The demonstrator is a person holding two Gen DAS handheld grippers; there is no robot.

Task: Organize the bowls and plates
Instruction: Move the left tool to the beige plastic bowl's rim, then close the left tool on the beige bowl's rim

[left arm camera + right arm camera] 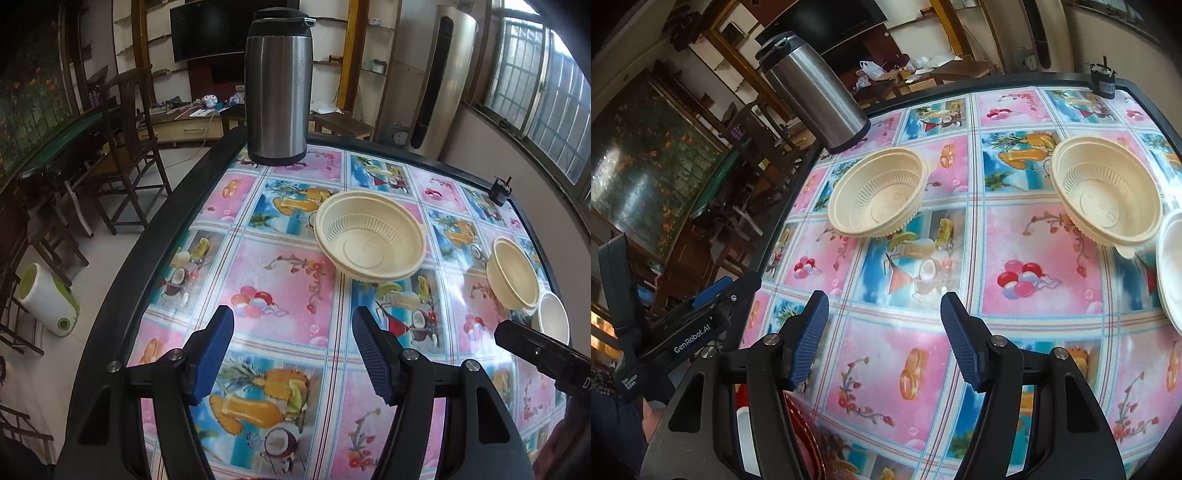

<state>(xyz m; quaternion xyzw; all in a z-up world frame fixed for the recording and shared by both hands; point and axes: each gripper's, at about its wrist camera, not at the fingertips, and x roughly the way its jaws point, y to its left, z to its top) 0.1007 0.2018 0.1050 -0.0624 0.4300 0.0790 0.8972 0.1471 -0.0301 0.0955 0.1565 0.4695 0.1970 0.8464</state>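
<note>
From the left wrist, the left gripper [292,338] hangs with its jaws apart and nothing between them, above the patterned tablecloth [280,273]. The nearest cream bowl [369,236] sits ahead, the steel thermos [279,85] close behind it; a careless reach might knock that over.

The right wrist shows the right gripper [884,325] equally wide and holding nothing. Only here are a red-rimmed dish [809,435] under the fingers and a white plate [1171,273] beside the second cream bowl [1106,195] visible; they could get clipped.

Two cream ribbed bowls sit upright and well apart: left bowl [877,194] by the far-left edge, right bowl [1106,195] touching a white bowl [1172,269].
</note>
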